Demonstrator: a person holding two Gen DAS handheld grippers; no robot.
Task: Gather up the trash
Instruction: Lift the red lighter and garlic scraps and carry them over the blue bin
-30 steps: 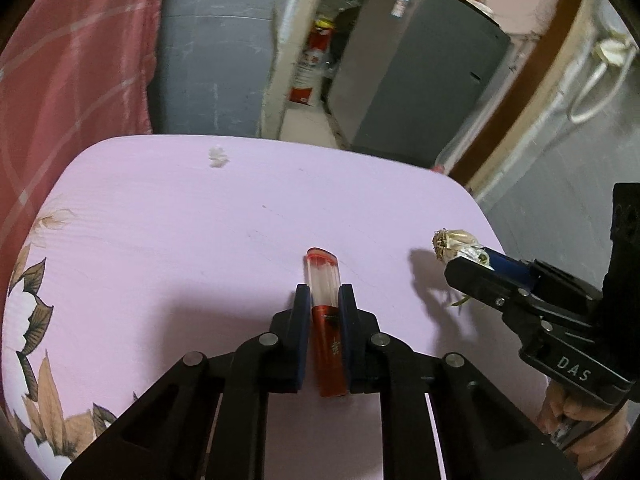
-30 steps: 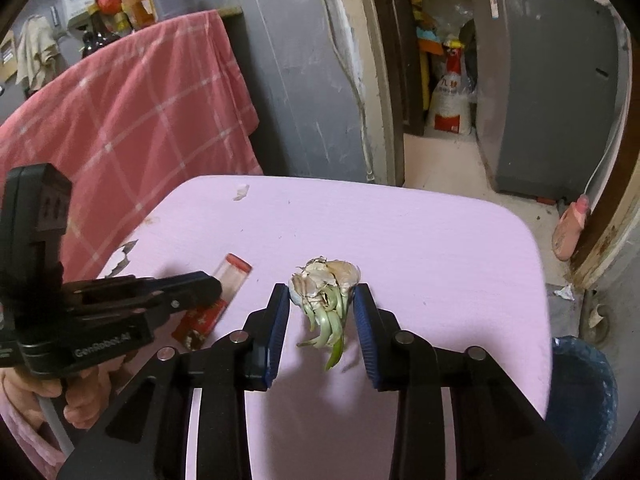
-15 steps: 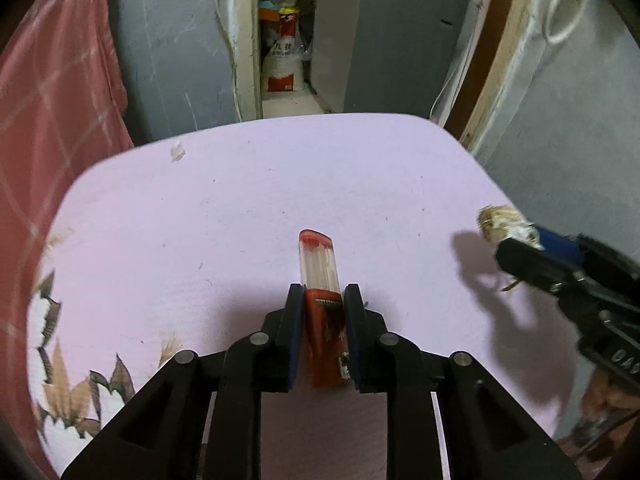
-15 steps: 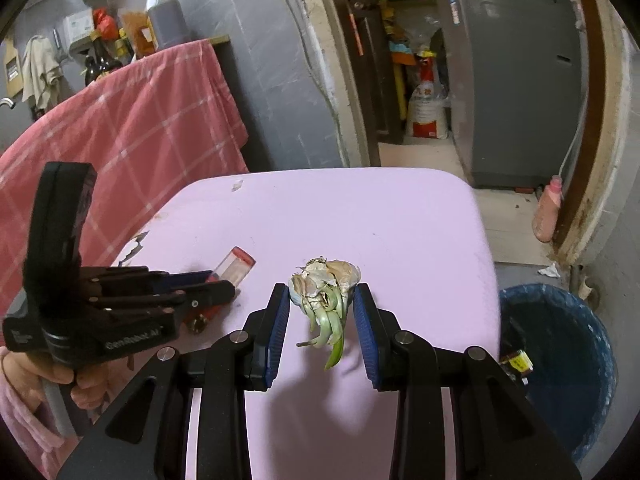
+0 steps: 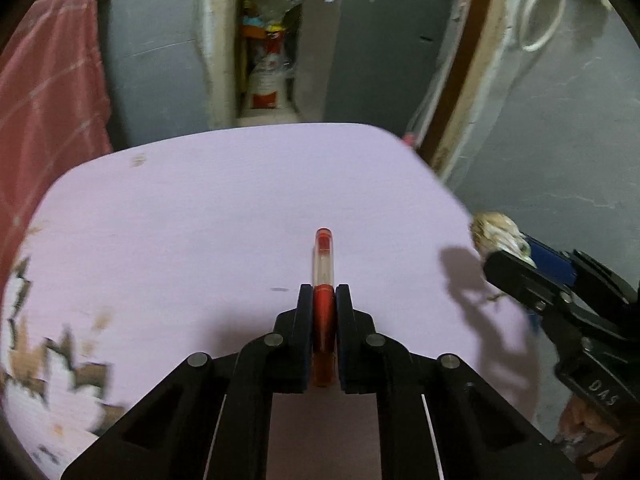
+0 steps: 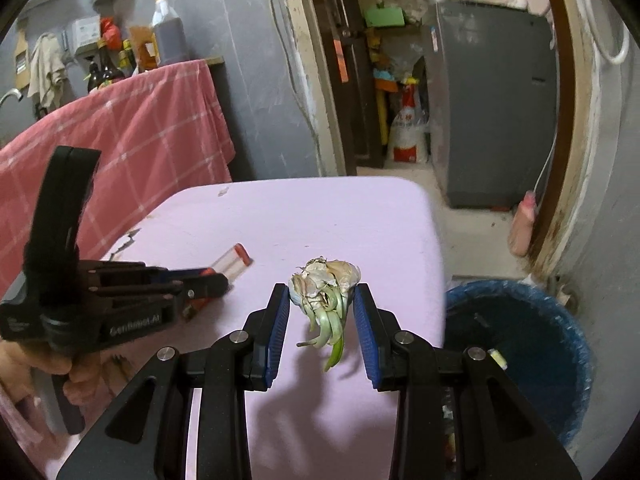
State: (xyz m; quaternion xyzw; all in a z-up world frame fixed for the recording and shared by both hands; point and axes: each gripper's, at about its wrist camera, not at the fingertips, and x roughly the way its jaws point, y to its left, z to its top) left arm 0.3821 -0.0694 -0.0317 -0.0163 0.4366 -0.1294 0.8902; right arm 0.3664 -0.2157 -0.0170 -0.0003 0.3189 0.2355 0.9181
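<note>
Both grippers are clamped, left [image 5: 323, 312] on the lighter [image 5: 323, 268], right [image 6: 322, 312] on garlic [image 6: 326, 284], whose loose sprouts could slip before reaching the bin [image 6: 576, 344] at lower right.

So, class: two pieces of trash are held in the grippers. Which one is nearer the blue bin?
The sprouted garlic bulb in the right gripper: it hangs near the table edge beside the blue bin. The red lighter in the left gripper is farther away.

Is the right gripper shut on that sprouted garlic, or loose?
Shut on it: the right gripper pinches the sprouted garlic between both pads, lifted off the table.
</note>
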